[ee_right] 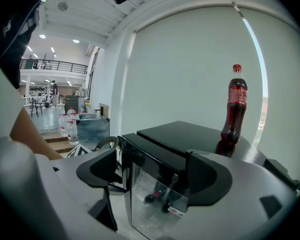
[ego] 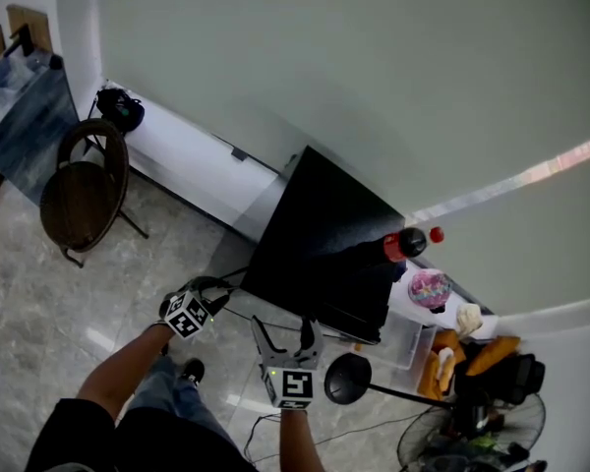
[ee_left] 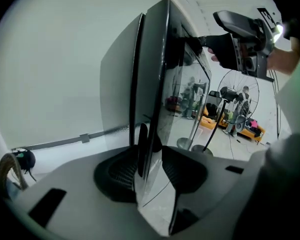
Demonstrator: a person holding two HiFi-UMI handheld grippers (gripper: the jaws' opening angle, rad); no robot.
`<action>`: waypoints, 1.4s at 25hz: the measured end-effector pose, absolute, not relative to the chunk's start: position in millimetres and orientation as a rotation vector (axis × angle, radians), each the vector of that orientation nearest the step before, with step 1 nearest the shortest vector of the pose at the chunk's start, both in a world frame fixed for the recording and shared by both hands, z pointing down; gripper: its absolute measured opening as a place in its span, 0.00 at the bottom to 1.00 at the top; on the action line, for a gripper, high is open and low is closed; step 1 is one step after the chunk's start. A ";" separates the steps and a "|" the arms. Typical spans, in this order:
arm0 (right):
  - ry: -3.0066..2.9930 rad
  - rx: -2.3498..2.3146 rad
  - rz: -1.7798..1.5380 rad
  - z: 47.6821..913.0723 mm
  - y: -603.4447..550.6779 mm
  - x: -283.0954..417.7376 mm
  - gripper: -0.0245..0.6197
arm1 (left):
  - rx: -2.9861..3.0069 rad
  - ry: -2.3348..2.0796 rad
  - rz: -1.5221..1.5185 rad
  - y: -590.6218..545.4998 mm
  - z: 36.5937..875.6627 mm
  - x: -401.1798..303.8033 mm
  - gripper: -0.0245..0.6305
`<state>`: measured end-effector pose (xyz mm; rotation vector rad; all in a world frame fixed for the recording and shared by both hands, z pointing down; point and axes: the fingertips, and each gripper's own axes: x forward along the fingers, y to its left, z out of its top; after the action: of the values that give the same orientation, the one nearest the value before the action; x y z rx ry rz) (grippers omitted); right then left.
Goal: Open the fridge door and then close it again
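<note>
My left gripper point(ee_left: 150, 145) is clamped on the free edge of the fridge door point(ee_left: 157, 74), at the mini fridge's near left side. My right gripper point(ee_right: 150, 171) gapes empty just before it. If I yank hard, the cola bottle point(ee_right: 236, 104) on top may topple, or the glass edge may slip out

Probable floor fan point(ego: 420, 442), partly beyond bottom edge.

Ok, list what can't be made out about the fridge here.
- Fridge inside: hidden in every view by the fridge door.
- Left gripper grip, head view: jaws too small and dark to read.
- Bottle label, right gripper view: print too small.
- Door's bottom edge, right gripper view: cut off by the right gripper body.
</note>
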<state>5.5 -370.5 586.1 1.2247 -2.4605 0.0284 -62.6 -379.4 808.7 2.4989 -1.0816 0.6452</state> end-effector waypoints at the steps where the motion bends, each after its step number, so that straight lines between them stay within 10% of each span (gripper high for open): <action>1: -2.459 1.227 0.033 586.4 -371.4 6.6 0.72 | 2.502 -1.078 0.650 -379.1 808.7 -62.1 0.27; 35: -2.458 1.195 -0.009 584.9 -361.2 7.8 0.59 | 2.509 -0.990 0.961 -327.3 804.6 -55.9 0.13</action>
<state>7.8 -361.2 584.9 1.1952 -2.4582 -0.0088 -55.9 -327.3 804.6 2.5088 -0.9899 0.9611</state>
